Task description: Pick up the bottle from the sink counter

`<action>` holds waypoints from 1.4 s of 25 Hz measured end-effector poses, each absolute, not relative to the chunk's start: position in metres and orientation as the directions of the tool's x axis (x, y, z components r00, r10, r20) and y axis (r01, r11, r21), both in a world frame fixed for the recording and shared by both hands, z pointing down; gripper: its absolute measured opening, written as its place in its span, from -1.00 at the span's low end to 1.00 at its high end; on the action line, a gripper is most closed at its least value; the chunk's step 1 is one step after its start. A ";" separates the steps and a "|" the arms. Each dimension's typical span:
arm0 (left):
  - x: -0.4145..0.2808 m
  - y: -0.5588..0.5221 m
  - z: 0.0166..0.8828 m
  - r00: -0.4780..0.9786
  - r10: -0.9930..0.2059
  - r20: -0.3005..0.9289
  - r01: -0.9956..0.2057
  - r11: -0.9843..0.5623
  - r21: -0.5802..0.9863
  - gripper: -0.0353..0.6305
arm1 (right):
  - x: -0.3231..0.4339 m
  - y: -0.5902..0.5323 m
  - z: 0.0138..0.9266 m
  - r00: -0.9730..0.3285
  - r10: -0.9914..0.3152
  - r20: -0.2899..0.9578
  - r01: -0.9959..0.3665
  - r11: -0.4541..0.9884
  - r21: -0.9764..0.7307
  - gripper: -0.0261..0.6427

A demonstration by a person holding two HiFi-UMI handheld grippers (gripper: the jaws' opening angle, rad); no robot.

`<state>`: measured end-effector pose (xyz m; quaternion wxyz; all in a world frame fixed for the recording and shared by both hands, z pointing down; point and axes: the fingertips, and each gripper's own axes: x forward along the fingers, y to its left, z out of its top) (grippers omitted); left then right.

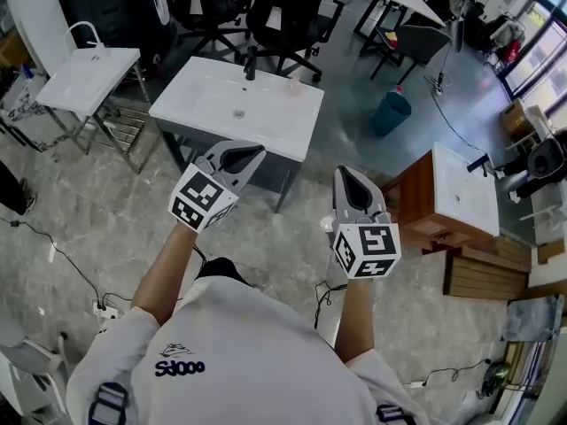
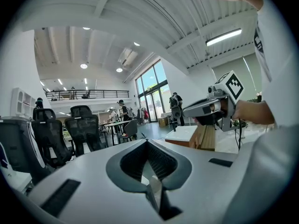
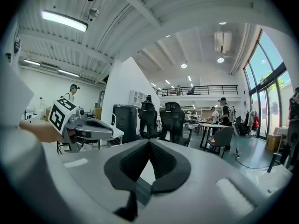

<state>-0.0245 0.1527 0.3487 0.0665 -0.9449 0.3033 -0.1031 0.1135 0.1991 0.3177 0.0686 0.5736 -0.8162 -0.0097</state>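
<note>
A small pale bottle (image 1: pixel 294 80) stands at the back of the white sink counter (image 1: pixel 213 113), just right of the dark faucet (image 1: pixel 251 63). Both grippers hang over the floor in front of the counter, well short of the bottle. My left gripper (image 1: pixel 257 151) points at the counter's front edge with its jaws shut and nothing between them. My right gripper (image 1: pixel 350 173) is level with it further right, also shut and empty. The left gripper view shows its own closed jaws (image 2: pixel 148 143) and the right gripper (image 2: pixel 210 108) beside it. The right gripper view shows closed jaws (image 3: pixel 149 143) and the left gripper (image 3: pixel 88 127).
A second white basin (image 1: pixel 89 78) on a metal frame stands at the left. Black office chairs (image 1: pixel 283 16) are behind the counter. A teal bin (image 1: pixel 391 113) and a wooden cabinet (image 1: pixel 425 211) with a basin sit to the right. Cables and a power strip (image 1: pixel 102 306) lie on the floor.
</note>
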 end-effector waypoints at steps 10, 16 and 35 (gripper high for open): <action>-0.009 0.158 0.358 0.789 -0.591 0.170 -0.565 -0.806 -0.177 -0.89 | 0.123 0.197 0.328 -0.366 -0.924 0.109 -0.925 0.374 0.071 -0.89; -0.007 0.143 0.371 0.787 -0.588 0.187 -0.568 -0.809 -0.153 -0.89 | 0.119 0.183 0.341 -0.403 -0.909 0.107 -0.912 0.408 0.033 -0.89; 0.006 -0.008 0.402 0.817 -0.528 0.231 -0.517 -0.849 -0.111 -0.89 | 0.115 0.032 0.369 -0.413 -0.897 0.157 -0.909 0.418 -0.001 -0.89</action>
